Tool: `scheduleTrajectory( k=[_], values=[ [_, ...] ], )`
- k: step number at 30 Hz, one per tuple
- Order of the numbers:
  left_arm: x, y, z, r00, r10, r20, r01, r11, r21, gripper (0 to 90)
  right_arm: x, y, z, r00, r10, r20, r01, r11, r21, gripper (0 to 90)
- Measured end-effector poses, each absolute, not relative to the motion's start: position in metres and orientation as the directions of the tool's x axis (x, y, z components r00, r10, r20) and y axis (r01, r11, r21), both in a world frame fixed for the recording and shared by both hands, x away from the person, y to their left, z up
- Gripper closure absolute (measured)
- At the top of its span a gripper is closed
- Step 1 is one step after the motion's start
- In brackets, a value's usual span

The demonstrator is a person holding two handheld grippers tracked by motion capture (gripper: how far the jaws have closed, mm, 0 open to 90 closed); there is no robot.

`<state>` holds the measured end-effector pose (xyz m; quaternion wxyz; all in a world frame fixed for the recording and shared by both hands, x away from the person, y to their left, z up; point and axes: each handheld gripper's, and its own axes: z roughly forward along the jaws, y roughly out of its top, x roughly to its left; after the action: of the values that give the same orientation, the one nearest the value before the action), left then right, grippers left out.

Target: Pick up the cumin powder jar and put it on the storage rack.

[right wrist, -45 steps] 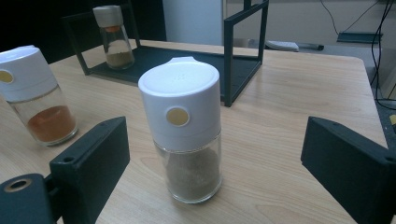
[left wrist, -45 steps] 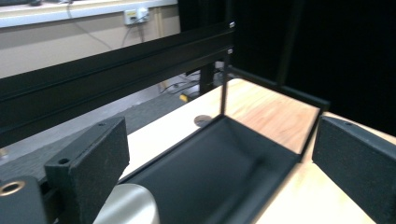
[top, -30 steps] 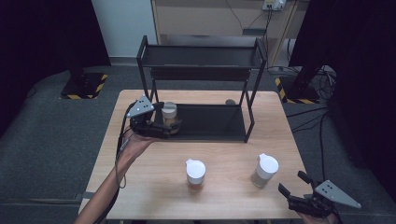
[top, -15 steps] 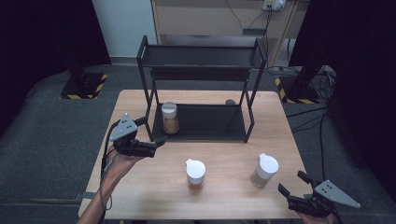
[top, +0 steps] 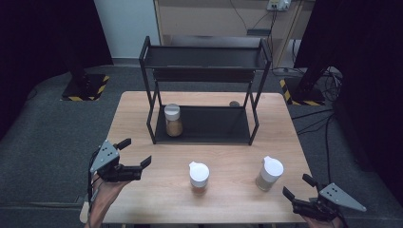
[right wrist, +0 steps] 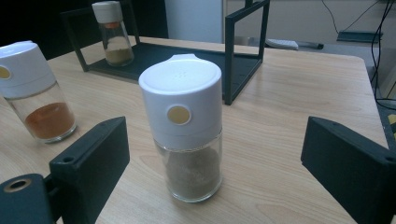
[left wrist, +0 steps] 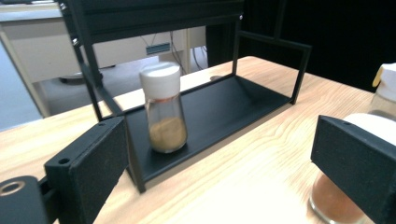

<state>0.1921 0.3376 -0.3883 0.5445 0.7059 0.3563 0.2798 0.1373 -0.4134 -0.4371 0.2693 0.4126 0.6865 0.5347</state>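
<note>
A black two-tier rack (top: 207,71) stands at the back of the wooden table (top: 142,123). A white-capped spice jar (top: 173,119) with tan powder stands upright at the left end of its lower shelf, seen too as the jar (left wrist: 163,112) ahead of my left gripper (left wrist: 222,140). That left gripper (top: 135,152) hovers open and empty over the table's front left. A jar of reddish spice (top: 199,176) stands front centre. A jar of grey-brown powder (right wrist: 187,126) stands just ahead of my open right gripper (right wrist: 217,140), near the front right corner (top: 296,186).
A small dark round object (top: 234,103) lies on the table behind the rack's right side. The rack's upper shelf (top: 204,56) is bare. Dark curtains, cables and a cabinet surround the table. Bare wood lies between the rack and the two front jars.
My left gripper let go of the jar on the lower shelf and drew back to the table's front left. The jar stays upright. The right gripper has not moved.
</note>
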Motion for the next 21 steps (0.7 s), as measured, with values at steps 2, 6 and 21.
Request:
scheduleTrajectory(
  k=[2, 6, 21],
  values=[
    [0.187, 0.338, -0.393, 0.578, 0.816, 0.015, 0.201, -0.16, 0.966, 3.7, 0.137, -0.413, -0.437, -0.514, 0.854, 0.073, 0.279, 0.087, 0.956, 8.0],
    [0.179, 0.341, -0.404, 0.568, 0.823, 0.009, 0.207, -0.153, 0.966, 3.8, 0.138, -0.413, -0.437, -0.515, 0.854, 0.071, 0.279, 0.089, 0.956, 8.0],
    [0.166, 0.343, -0.437, 0.552, 0.834, 0.015, 0.215, -0.159, 0.964, 3.8, 0.14, -0.412, -0.437, -0.512, 0.856, 0.074, 0.291, 0.092, 0.952, 7.9]
  ],
)
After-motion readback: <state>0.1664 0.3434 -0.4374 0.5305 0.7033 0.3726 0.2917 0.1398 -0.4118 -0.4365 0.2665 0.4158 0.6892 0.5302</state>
